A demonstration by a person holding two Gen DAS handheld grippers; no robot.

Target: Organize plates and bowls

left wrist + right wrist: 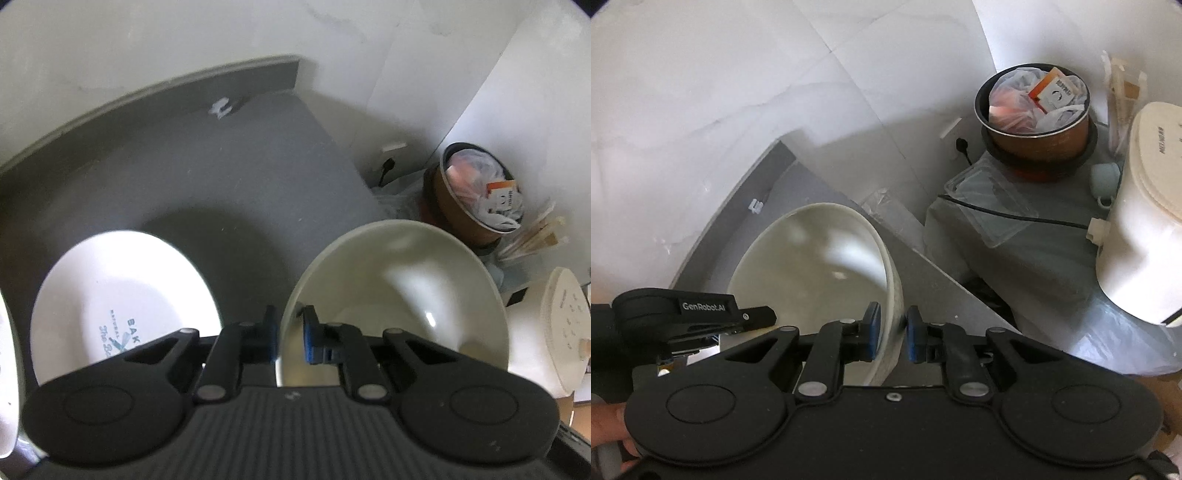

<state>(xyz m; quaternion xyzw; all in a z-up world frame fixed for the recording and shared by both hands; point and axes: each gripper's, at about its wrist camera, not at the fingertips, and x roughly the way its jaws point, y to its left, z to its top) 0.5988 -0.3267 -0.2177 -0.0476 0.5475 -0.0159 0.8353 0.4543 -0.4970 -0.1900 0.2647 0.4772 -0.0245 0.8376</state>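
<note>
In the left wrist view, the left gripper (289,334) closes its blue-padded fingers on the near rim of a large pale cream ceramic bowl (399,291), one pad inside and one outside. This bowl fills the lower right of the frame and seems lifted above the grey matte countertop (221,177). I judge that a rim pinch is used because the bowl is too wide to take any other way. At the lower left lies a white round plate with blue printed letters (122,295), flat on the same surface. White marble-like wall tiles (147,44) stand behind.

In the right wrist view, the right gripper (891,334) clamps the opposite rim of the same bowl in the centre. The left gripper appears at the lower left. Two grips probably keep the heavy bowl level. At the upper right, a brown round pot stuffed with plastic bags (1036,110) and a white plastic appliance (1137,221) crowd the corner.
</note>
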